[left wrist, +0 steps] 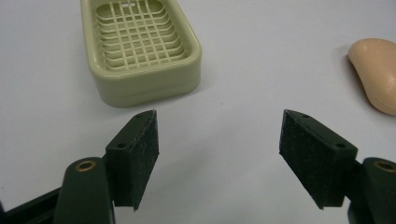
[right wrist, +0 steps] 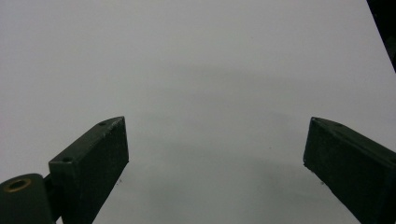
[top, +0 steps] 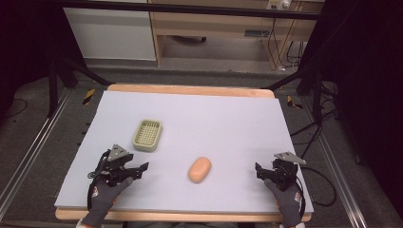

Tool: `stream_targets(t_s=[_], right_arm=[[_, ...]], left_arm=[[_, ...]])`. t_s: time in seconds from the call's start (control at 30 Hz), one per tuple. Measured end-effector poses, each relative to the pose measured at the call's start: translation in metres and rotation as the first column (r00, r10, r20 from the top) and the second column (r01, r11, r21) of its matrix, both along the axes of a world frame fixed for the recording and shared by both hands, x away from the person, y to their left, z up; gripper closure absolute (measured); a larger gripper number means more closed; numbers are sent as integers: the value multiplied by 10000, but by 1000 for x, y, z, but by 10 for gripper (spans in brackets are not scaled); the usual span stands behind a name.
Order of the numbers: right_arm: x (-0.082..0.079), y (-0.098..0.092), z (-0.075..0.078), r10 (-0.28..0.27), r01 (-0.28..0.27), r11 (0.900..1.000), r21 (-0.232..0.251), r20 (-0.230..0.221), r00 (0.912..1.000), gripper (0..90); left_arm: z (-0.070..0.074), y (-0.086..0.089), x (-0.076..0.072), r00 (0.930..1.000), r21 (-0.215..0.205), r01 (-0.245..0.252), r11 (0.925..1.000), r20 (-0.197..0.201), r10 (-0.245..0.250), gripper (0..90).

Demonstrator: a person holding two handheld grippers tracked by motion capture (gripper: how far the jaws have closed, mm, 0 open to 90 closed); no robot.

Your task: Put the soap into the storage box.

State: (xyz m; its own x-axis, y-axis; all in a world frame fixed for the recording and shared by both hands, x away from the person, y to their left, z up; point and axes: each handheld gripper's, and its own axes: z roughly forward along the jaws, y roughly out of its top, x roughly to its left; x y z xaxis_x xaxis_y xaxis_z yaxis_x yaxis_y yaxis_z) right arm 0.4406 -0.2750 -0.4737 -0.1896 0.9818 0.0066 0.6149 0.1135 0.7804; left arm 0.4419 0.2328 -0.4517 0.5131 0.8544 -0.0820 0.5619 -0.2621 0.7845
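Note:
A pale green soap dish (top: 148, 135) with a grid floor sits empty on the left half of the white mat (top: 228, 118). An orange-pink oval soap bar (top: 199, 169) lies nearer the front, right of the dish. My left gripper (top: 138, 170) hovers low at the front left, jaws open and empty. From its own camera the gripper (left wrist: 218, 135) faces the dish (left wrist: 140, 51) close ahead at upper left, with the soap (left wrist: 377, 70) at the right edge. My right gripper (top: 260, 170) rests at the front right, open, and in its own view the gripper (right wrist: 215, 140) holds nothing over the bare mat (right wrist: 201, 70).
The mat covers a wooden table (top: 190, 89) whose edge shows at the back. Black frame legs (top: 52, 85) and cables (top: 318, 142) stand off both sides of the table. Gloved hands (top: 102, 202) enter from the bottom.

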Motion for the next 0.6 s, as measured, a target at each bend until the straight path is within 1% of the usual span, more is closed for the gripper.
stream_targets(t_s=[0.37, 0.47, 0.53, 0.57, 0.6], right_arm=[[0, -1, 1, -50, 50, 10000, 1, -3, 10000, 65], [1, -1, 1, -116, 116, 9999, 100, -19, 9999, 54], [1, -1, 1, -116, 116, 9999, 49, 5, 9999, 53], [1, -1, 1, -116, 116, 9999, 49, 5, 9999, 53], [1, -1, 2, -106, 106, 9999, 18, 7, 9999, 52]], left_arm=[[2, -11, 0, 9998, 78, 217, 9997, -8, -217, 273], [4, -16, 0, 9994, 122, 358, 9993, -12, -358, 270], [5, -18, 0, 9993, 102, 370, 9993, 5, -370, 269], [6, -19, 0, 9991, 168, 421, 9990, -17, -421, 269], [6, -20, 1, 9992, 117, 411, 9991, -4, -411, 269]])
